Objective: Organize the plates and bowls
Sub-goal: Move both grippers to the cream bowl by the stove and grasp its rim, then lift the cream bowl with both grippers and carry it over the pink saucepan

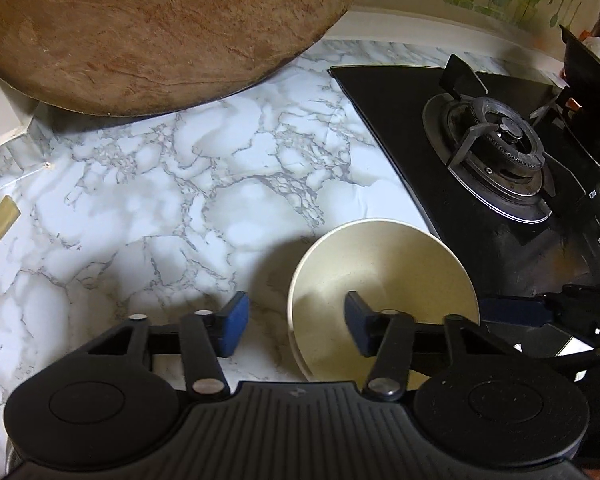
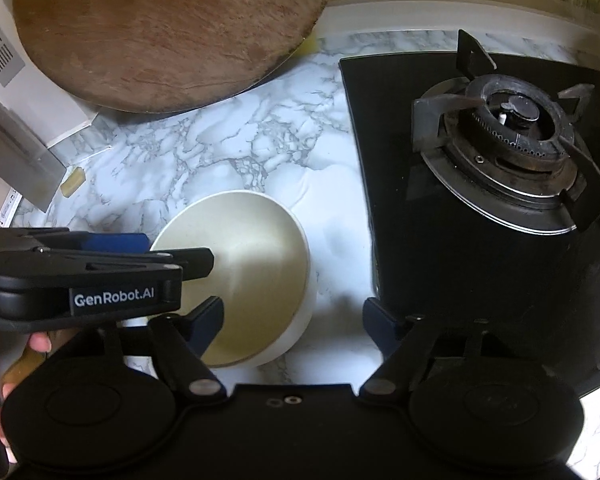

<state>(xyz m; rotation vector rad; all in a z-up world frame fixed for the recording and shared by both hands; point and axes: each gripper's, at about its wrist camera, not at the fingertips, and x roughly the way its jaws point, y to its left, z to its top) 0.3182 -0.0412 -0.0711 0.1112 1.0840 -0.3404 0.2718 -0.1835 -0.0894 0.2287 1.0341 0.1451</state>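
"GenRobot.AI" in white on the left tool (image 2: 180,258), black side

The round wooden board (image 1: 160,32) is cut off by the top edge in both views. The cream bowl (image 2: 256,264) is partly hidden behind the left gripper (image 2: 172,258) (its near rim unseen). The stove (image 1: 500,152) runs off the right edge.

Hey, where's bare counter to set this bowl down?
Bare marble counter lies between the round wooden board, the gas hob and the cream bowl. It is crowded around the bowl, where the left gripper and right gripper converge.
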